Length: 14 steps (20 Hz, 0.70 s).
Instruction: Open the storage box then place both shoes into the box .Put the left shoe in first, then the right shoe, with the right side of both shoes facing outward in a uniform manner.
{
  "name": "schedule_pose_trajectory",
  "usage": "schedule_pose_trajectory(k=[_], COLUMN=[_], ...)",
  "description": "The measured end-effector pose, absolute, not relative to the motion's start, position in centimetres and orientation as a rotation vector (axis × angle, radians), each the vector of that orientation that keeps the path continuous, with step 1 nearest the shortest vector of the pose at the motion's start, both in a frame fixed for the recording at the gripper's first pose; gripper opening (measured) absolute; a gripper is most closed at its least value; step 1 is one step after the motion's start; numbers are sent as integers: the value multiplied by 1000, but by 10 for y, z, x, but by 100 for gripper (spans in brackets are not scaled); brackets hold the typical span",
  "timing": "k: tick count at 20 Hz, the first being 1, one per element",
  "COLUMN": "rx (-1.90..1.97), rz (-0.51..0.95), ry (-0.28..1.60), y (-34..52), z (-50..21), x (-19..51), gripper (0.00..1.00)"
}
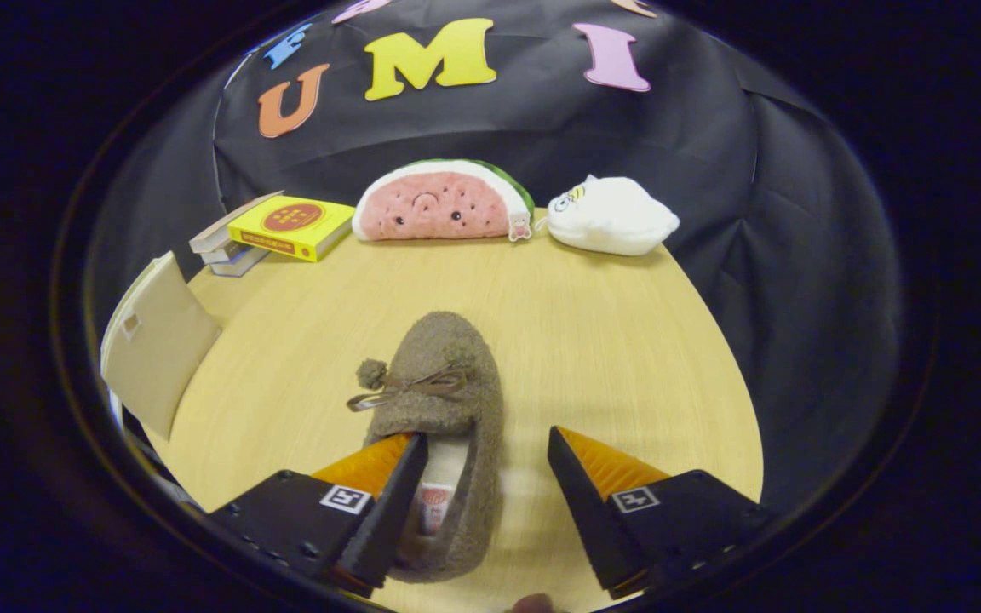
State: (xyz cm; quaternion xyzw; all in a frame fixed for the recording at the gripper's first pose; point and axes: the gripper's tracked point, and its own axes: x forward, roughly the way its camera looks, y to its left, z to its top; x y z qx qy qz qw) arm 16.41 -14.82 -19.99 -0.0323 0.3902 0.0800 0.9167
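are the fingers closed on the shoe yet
No, the fingers stand apart, one over the shoe opening, the other beside it above the table.

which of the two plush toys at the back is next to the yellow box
The watermelon plush: it sits right beside the yellow box, while the white plush lies on its far side.

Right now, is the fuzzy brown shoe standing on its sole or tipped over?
On its sole: the fuzzy brown shoe shows its bow and opening on top, between open tongs.

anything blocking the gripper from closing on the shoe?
Nothing visible does. The gripper is open, and the brown shoe lies on the table with its heel end between the fingers; one finger is over the shoe's opening.
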Motion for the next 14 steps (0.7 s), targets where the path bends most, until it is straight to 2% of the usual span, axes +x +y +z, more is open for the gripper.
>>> schedule_pose_trajectory(k=[1,2,3,4,7,9,10,11,14], rx=[-57,-34,-22,-36,-52,-8,15,25,95], rz=[172,183,182,180,146,156,141,131,119], ry=[803,802,804,804,826,835,829,839,867], y=[-145,-140,-138,-139,-149,-151,-151,-151,-141], z=[-203,-201,-205,-208,-215,-216,-216,-215,-211], x=[168,169,172,174,176,180,183,179,167], gripper=[71,65,47,36,33,6,6,1,0])
